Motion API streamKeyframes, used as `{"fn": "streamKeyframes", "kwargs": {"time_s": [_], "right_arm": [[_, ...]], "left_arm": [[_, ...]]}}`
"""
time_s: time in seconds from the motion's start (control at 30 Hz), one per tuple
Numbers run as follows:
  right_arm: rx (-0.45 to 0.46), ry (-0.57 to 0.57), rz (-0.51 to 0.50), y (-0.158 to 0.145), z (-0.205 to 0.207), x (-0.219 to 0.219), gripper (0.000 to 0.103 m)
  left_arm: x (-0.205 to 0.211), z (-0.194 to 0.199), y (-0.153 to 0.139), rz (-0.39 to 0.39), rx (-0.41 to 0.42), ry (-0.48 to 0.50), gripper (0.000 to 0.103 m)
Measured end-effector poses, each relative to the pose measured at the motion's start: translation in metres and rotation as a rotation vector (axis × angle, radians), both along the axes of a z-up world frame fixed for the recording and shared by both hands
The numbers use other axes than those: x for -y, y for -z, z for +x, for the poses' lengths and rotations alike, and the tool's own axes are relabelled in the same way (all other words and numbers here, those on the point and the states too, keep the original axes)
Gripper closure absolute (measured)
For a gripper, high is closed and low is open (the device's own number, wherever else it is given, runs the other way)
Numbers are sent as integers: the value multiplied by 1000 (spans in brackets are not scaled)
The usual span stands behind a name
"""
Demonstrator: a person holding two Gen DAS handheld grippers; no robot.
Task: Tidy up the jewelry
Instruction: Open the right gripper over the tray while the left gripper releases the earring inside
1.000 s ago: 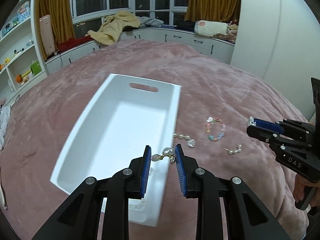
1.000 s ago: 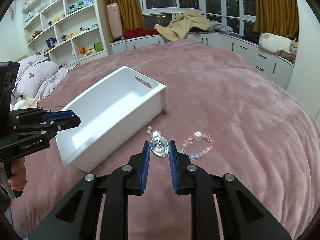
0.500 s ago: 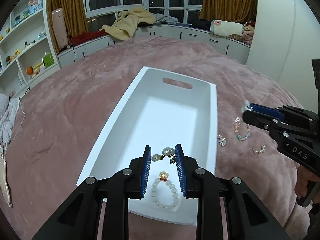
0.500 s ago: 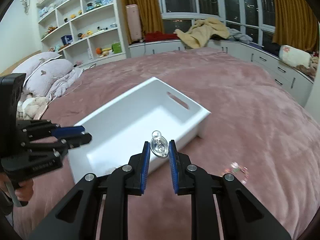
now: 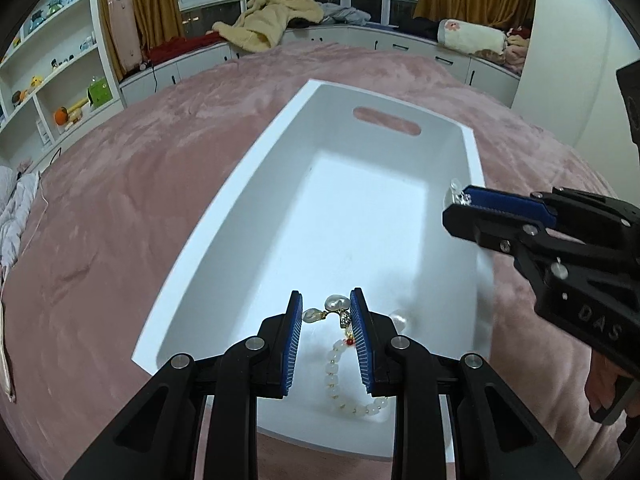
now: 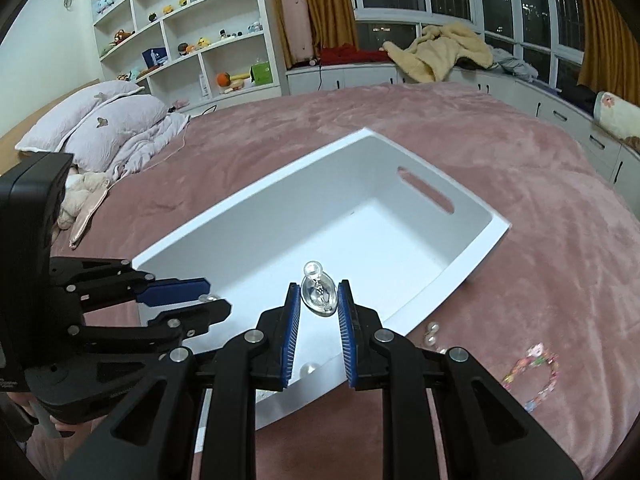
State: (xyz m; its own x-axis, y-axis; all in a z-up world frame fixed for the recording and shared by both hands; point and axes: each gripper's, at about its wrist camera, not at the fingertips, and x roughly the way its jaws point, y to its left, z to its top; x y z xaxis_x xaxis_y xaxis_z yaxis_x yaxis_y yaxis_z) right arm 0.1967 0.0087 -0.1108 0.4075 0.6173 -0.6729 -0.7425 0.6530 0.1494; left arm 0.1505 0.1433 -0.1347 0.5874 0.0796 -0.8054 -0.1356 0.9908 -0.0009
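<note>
A white bin (image 5: 256,184) with a handle slot lies on the pink bedspread; it also shows in the right wrist view (image 6: 280,224). My left gripper (image 5: 326,312) is shut on a pearl and gold earring (image 5: 334,305) over the bin's near end. A white bead bracelet (image 5: 340,380) and a loose pearl (image 5: 399,318) lie inside below it. My right gripper (image 6: 319,298) is shut on a clear crystal earring (image 6: 319,296) over the bin's long rim; it appears in the left wrist view (image 5: 456,200) too.
A colourful bead bracelet (image 6: 534,374) and small pearl pieces (image 6: 432,332) lie on the bedspread (image 6: 540,240) right of the bin. Pillows (image 6: 100,124) lie at the left. Shelves (image 6: 192,32) and window-seat cabinets line the far side.
Both grippers have moved over the bin, each still holding its earring. The right gripper came in from the bedspread to the bin's long rim.
</note>
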Motion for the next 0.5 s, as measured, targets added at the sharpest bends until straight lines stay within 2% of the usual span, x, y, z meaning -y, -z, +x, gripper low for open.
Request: {"fn": "streamKeyframes", "kwargs": {"time_s": [0.23, 0.37, 0.43, 0.5], "right_arm": [[-28, -19, -12, 10, 1, -14, 83], [-40, -16, -25, 14, 0, -16, 80], [-42, -12, -22, 15, -1, -15, 67], [-39, -8, -4, 14, -3, -12, 53]], "left_arm": [[-3, 1, 14, -13, -14, -9, 74], [0, 1, 18, 10, -23, -3, 73], [2, -1, 19, 12, -26, 7, 73], [3, -2, 20, 14, -24, 7, 65]]}}
